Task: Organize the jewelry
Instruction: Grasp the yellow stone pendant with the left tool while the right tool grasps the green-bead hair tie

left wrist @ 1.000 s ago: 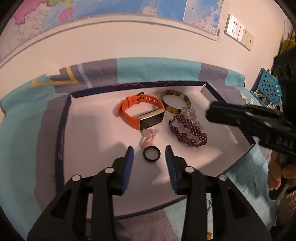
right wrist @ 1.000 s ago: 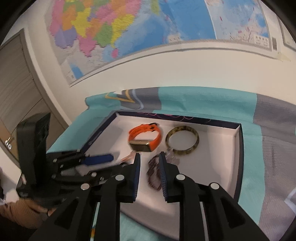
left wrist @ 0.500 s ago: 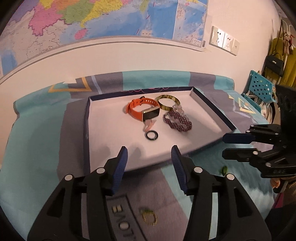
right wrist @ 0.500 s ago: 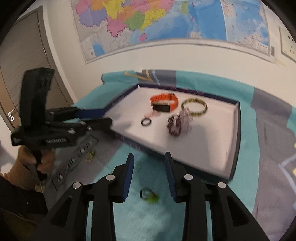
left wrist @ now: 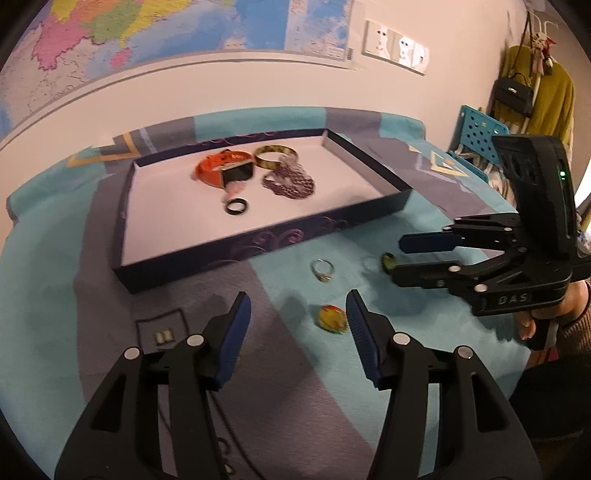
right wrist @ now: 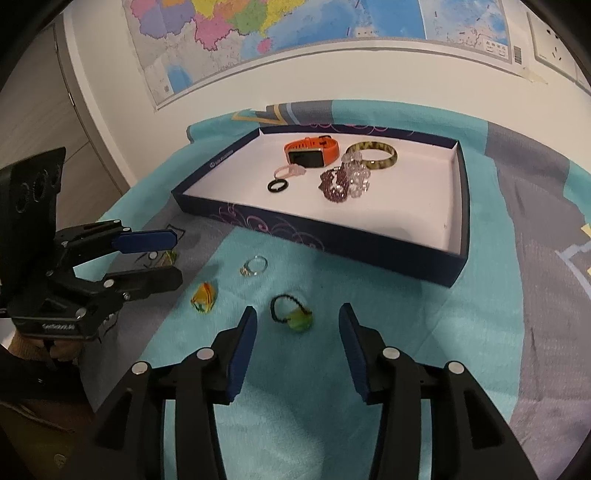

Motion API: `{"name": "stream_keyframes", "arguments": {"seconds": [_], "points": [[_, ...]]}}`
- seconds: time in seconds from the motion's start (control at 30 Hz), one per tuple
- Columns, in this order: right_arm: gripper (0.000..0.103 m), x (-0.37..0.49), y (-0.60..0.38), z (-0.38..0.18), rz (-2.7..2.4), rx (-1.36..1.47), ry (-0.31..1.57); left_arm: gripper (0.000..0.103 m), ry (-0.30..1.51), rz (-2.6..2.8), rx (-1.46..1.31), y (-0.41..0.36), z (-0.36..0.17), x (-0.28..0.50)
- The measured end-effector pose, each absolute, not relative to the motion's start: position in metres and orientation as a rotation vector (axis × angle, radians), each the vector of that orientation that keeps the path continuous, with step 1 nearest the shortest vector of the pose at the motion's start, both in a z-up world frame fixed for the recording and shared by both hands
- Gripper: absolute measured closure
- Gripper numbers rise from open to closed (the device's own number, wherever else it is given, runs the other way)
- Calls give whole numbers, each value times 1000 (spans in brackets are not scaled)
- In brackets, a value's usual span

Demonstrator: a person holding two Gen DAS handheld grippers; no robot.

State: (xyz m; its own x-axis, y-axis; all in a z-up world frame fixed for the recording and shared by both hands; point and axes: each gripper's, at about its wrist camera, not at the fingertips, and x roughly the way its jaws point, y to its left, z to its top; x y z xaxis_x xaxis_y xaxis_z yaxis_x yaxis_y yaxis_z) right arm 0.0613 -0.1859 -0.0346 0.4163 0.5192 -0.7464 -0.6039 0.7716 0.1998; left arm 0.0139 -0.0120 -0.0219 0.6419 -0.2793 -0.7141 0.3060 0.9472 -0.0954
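Note:
A dark blue tray (left wrist: 266, 245) (right wrist: 458, 206) with a white floor holds an orange watch (left wrist: 221, 171) (right wrist: 312, 149), a tortoise bangle (left wrist: 275, 155) (right wrist: 373, 155), a purple bead bracelet (left wrist: 290, 184) (right wrist: 334, 184), a clear bead piece (right wrist: 356, 177), a pink ring (right wrist: 290, 171) and a black ring (left wrist: 236, 205) (right wrist: 277, 185). On the cloth in front lie a silver ring (left wrist: 322, 268) (right wrist: 255, 266), a yellow-orange bead (left wrist: 332, 319) (right wrist: 204, 297) and a green bead on a black loop (right wrist: 291, 315) (left wrist: 388, 261). My left gripper (left wrist: 297, 325) (right wrist: 177, 258) is open above the cloth near the yellow bead. My right gripper (right wrist: 297, 338) (left wrist: 397, 258) is open, just short of the green bead.
A teal and grey cloth (left wrist: 55, 258) (right wrist: 517, 258) covers the table. Small gold earrings (left wrist: 164, 336) lie on it left of my left gripper. A map hangs on the wall (right wrist: 332, 22). A blue perforated stool (left wrist: 480, 129) and hanging clothes (left wrist: 535, 92) stand at the right.
Both grippers have pulled back from over the tray to the cloth in front of it and opened wider. The loose rings and beads on the cloth have come into view.

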Motion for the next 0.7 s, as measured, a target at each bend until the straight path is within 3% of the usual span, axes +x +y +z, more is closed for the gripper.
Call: {"name": "stream_keyframes", "arguments": {"seconds": [0.37, 0.57, 0.7], "points": [[59, 61, -182, -35, 688, -105, 895, 50, 855, -381, 51, -34, -30, 15], [59, 60, -179, -35, 683, -121, 898, 56, 890, -389, 34, -39, -36, 19], [67, 61, -178, -35, 675, -118, 898, 60, 909, -385, 16, -37, -40, 22]]}}
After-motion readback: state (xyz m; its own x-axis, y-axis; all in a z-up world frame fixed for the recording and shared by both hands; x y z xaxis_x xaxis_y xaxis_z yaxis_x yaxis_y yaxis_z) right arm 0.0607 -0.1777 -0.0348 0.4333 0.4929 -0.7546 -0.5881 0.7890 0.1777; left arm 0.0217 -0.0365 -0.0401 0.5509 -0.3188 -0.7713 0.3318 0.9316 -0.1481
